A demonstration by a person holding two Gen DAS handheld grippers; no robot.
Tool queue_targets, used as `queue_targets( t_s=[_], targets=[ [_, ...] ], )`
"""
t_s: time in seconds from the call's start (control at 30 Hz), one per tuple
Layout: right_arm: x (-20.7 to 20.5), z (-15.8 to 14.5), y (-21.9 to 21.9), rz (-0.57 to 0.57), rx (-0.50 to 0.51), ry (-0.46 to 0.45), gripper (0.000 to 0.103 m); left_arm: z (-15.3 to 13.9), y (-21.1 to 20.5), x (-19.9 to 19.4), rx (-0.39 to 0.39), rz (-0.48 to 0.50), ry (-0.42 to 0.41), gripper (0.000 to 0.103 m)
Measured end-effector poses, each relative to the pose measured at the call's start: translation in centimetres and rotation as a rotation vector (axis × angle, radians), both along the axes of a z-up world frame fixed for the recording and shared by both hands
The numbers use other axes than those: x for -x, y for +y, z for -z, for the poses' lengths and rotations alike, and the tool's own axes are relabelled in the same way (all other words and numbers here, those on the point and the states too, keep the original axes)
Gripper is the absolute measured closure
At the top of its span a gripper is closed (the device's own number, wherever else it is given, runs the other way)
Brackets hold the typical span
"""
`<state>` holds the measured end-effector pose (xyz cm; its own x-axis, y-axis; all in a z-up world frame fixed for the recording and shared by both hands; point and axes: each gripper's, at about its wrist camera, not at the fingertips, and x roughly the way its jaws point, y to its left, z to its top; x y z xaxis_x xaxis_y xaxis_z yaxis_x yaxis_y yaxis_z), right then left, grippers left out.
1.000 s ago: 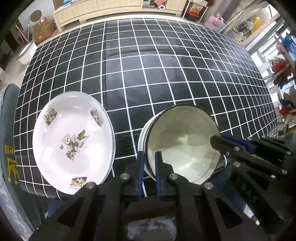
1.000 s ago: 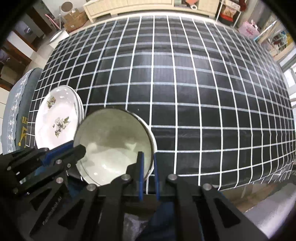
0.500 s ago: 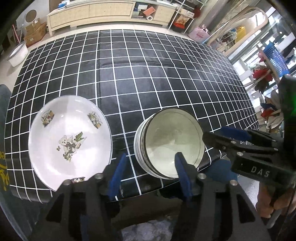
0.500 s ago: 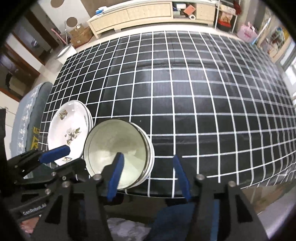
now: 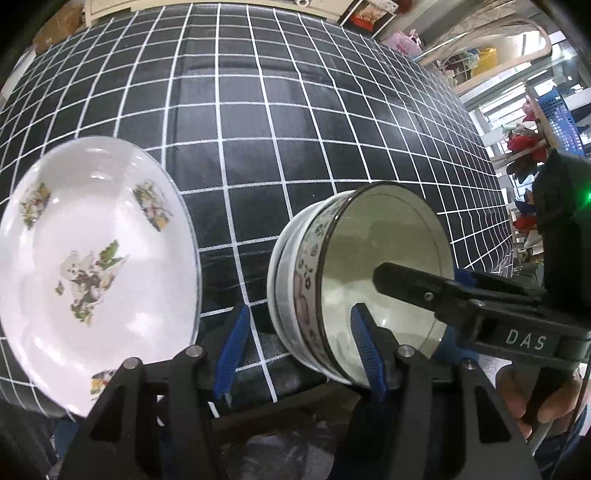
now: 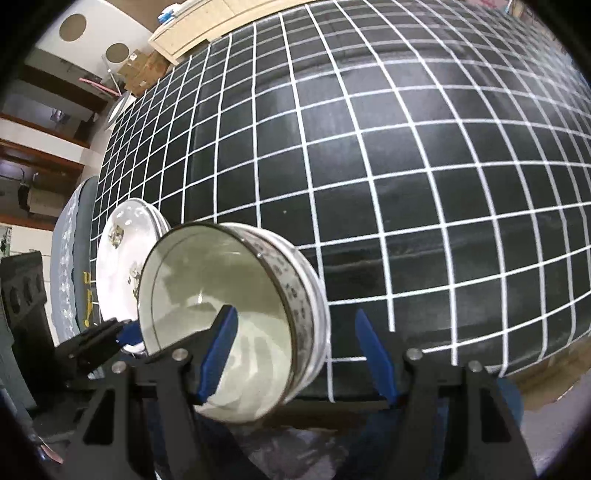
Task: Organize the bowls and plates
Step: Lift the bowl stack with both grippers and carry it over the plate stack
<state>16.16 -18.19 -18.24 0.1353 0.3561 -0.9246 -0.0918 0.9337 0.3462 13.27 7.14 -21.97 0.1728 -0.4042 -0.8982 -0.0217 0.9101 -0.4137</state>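
Observation:
A stack of cream bowls (image 5: pixel 384 243) with a flowered band stands near the table's front edge. Left of it lies a white plate (image 5: pixel 92 258) with a bear print, on top of other plates (image 6: pixel 122 251). My left gripper (image 5: pixel 299 350) is open and straddles the left wall of the bowls (image 6: pixel 221 295), one pad inside, one outside. My right gripper (image 6: pixel 295 350) straddles the right wall the same way. Its jaws are opening, and neither pad presses on the wall. Each gripper shows in the other's view: the right fingers (image 5: pixel 406 280), the left fingers (image 6: pixel 125 332).
A black tablecloth (image 6: pixel 406 147) with a white grid covers the table. Its front edge runs just below the bowls. A grey cushioned seat (image 6: pixel 70 258) stands off the left end. A pale cabinet (image 6: pixel 207 22) lines the far wall. A person's hand (image 5: pixel 535 391) grips the right handle.
Both grippers went from shut to open and came down closer to the bowls. Their jaws now stand on either side of the bowl wall. The bowls and plates have not moved.

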Motion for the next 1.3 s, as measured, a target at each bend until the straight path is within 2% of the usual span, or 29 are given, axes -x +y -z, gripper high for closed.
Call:
queue_targets(
  t_s=[0.4,0.63,0.8,1.1,1.3],
  targets=[
    [-0.7,2.2,-0.2,0.013,-0.078,0.070,0.033,1.5,-1.4,-0.9,0.010,0.033,0.018,0.048],
    [-0.8,2.2,0.0,0.021,-0.103,0.055,0.033,1.7,-1.5,-0.8,0.015,0.035,0.015,0.047],
    [-0.6,2.3,0.3,0.062,-0.092,0.055,0.033,1.5,-2.2,-1.0,-0.016,0.032,0.015,0.042],
    [-0.4,1.7,1.1,0.107,-0.020,0.057,0.035,1.5,-3.1,-1.7,-0.034,0.006,0.020,0.041],
    [0.0,1.3,1.7,0.114,-0.004,0.044,0.042,1.0,-3.0,-1.5,-0.037,0.002,0.004,0.041]
  ],
)
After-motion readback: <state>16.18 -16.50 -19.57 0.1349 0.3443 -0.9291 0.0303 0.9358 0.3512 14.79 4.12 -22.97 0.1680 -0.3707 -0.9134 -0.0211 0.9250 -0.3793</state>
